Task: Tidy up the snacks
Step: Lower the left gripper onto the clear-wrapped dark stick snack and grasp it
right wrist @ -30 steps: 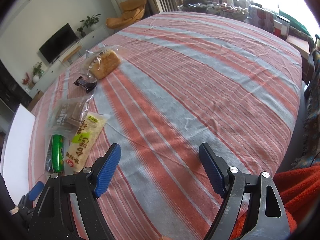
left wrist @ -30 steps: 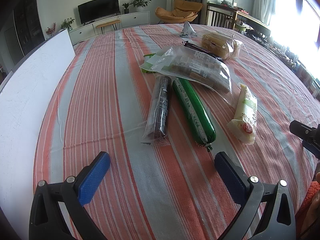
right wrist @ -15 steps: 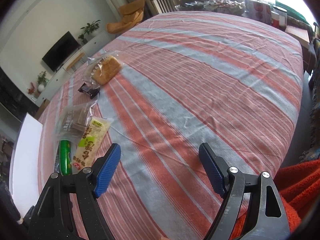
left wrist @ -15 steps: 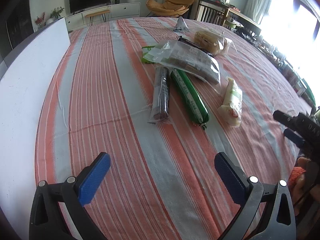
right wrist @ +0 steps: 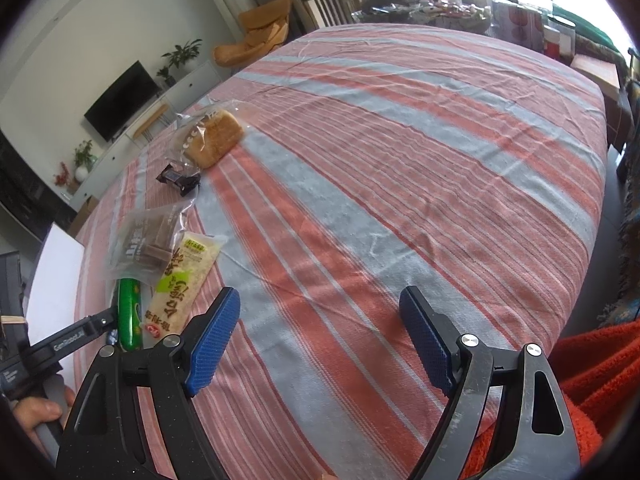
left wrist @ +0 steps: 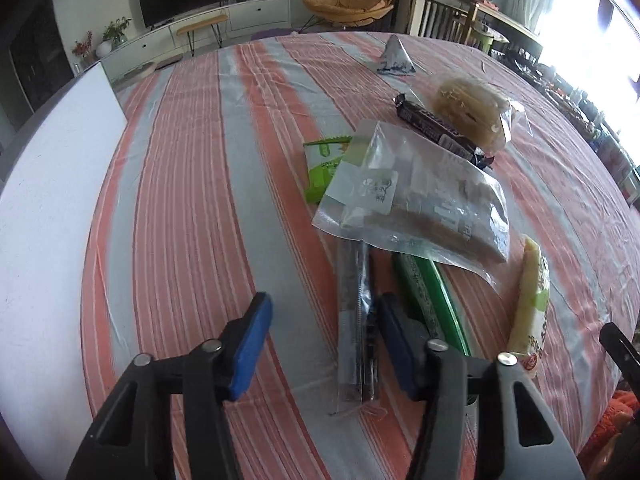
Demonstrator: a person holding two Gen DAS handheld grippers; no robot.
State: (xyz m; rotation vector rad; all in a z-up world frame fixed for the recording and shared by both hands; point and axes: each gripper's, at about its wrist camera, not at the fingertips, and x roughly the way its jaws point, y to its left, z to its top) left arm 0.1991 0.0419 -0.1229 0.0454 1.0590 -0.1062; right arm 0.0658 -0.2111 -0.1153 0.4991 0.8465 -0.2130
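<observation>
Striped red-and-grey cloth point(left wrist: 192, 208) covers the table, with a white board point(left wrist: 44, 216) along its left edge. Seen only from the left wrist: the left gripper point(left wrist: 320, 336) is closing, the dark stick pack point(left wrist: 358, 320) lies between its pads against the right one, the left pad still apart; a green tube point(left wrist: 434, 292) lies just beside. A clear bag point(left wrist: 420, 196) overlaps both. From the right wrist, the right gripper point(right wrist: 320, 336) is held wide open over bare cloth, nothing between its fingers, and the bread point(right wrist: 214, 140) and yellow pack point(right wrist: 182, 284) are seen at left.
</observation>
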